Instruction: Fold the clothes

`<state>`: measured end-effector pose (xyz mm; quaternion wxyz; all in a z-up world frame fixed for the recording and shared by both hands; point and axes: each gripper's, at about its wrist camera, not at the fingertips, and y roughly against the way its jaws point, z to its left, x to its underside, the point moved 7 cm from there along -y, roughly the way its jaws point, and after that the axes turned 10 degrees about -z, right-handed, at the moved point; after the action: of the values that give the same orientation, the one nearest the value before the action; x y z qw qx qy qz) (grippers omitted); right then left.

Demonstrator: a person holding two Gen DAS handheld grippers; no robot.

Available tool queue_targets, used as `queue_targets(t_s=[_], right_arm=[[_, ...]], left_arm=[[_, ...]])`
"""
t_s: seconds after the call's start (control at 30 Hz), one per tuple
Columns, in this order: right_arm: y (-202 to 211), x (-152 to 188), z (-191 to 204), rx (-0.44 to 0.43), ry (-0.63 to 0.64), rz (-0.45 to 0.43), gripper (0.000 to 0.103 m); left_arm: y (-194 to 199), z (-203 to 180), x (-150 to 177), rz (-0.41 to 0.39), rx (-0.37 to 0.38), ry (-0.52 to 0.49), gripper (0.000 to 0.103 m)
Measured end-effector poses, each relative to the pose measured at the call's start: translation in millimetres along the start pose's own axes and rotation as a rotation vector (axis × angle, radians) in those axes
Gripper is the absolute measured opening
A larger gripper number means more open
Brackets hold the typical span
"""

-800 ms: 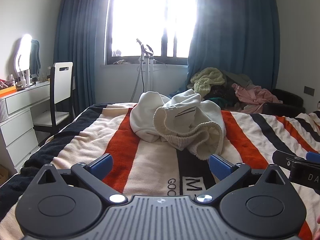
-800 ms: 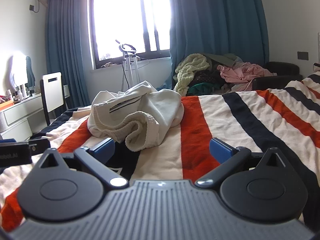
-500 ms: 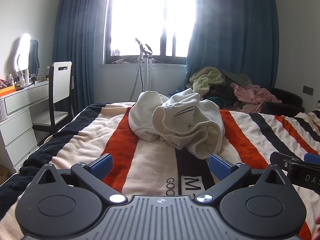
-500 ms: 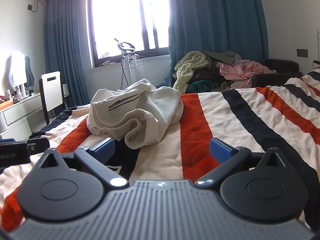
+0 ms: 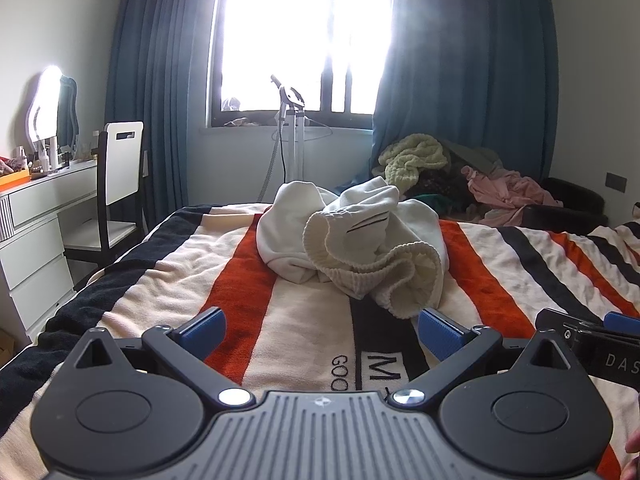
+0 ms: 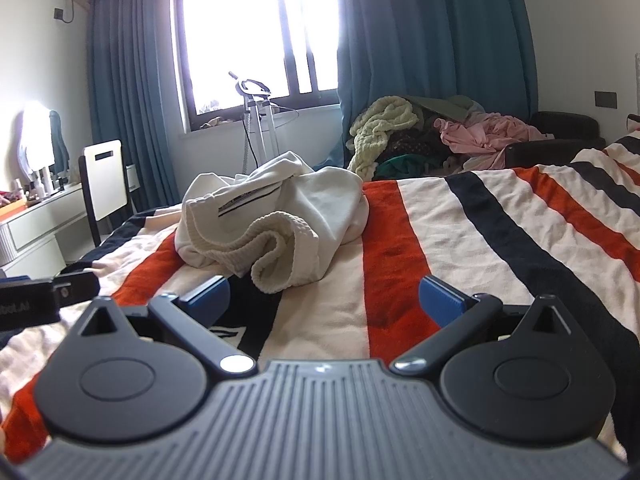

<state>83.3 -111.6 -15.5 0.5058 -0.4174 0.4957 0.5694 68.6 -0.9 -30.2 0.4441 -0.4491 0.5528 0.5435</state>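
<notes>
The sweater (image 5: 352, 248) is lying crumpled in a heap on the blanket (image 5: 168, 284), ahead of both grippers and apart from them. The left gripper (image 5: 320, 332) is standing wide open and holding nothing. The right gripper (image 6: 324, 300) is likewise standing wide open and empty. Judged step: approach, before any grasp; folding is not begun. The next move is calling for each gripper to close on a ribbed edge (image 6: 276, 256) so the sweater can be spread flat.

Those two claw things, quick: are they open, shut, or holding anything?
Left gripper: open, holding nothing, short of the cream sweater.
Right gripper: open, holding nothing.
</notes>
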Motion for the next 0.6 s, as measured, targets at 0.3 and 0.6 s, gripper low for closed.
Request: queue_targets(t_s=[0.3, 0.6], right_arm=[[-0.8, 0.1, 0.6, -0.005, -0.007, 0.001, 0.103], [-2.6, -3.3, -0.7, 0.007, -0.060, -0.010, 0.103]], left_arm=[[-1.7, 2.1, 0.2, 0.013, -0.003, 0.011, 0.103], [0.0, 0.4, -3.4, -0.009, -0.032, 0.019, 0.103]])
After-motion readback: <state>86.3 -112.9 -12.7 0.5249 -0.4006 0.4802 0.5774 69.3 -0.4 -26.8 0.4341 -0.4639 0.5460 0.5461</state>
